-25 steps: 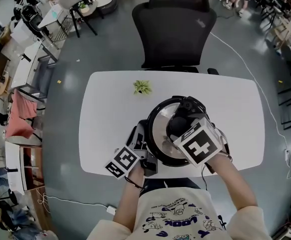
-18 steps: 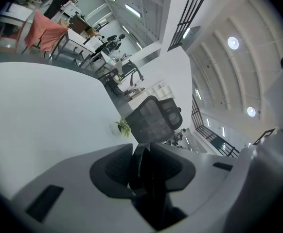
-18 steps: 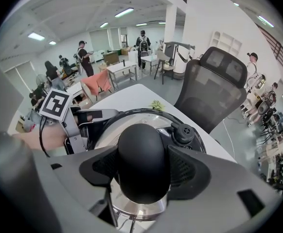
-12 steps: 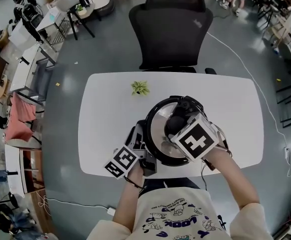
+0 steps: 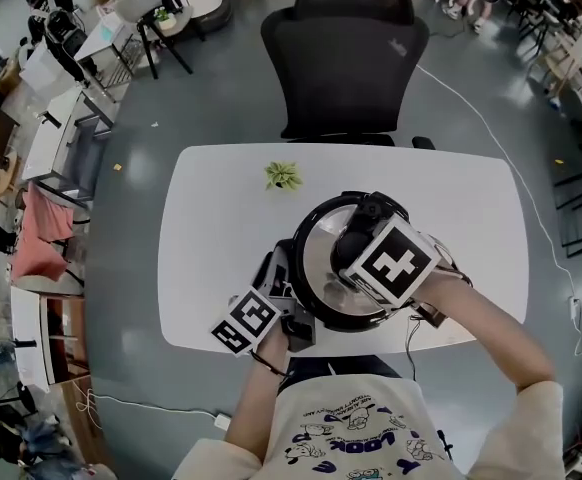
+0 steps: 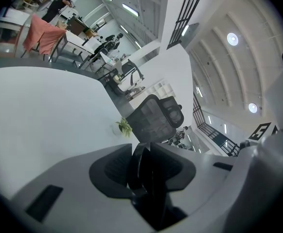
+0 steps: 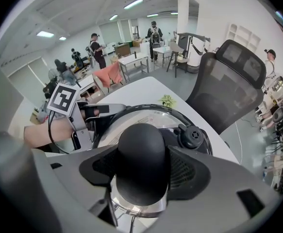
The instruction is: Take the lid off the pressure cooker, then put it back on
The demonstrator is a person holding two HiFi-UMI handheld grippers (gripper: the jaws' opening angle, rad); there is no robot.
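The pressure cooker point(image 5: 311, 298) stands near the front edge of the white table point(image 5: 221, 198), with its shiny lid point(image 5: 319, 253) on it. My right gripper point(image 5: 359, 243) points steeply down and is shut on the lid's round black knob point(image 7: 142, 154), which fills the gap between both pads. A black valve point(image 7: 192, 136) sits beside the knob. At the cooker's left side, my left gripper point(image 5: 286, 286) is shut on the cooker's black side handle point(image 6: 142, 166), seen edge-on between its jaws. In the right gripper view, the left gripper point(image 7: 95, 111) shows beside the lid point(image 7: 149, 118).
A small green plant point(image 5: 284, 175) lies on the table behind the cooker. A black office chair point(image 5: 346, 53) stands at the table's far side. The person's torso is at the near edge. Desks and people are far off at the left.
My right gripper has turned a little on the knob; its marker cube now sits at a different angle and the forearm has swung out to the right. Left gripper and cooker have not moved.
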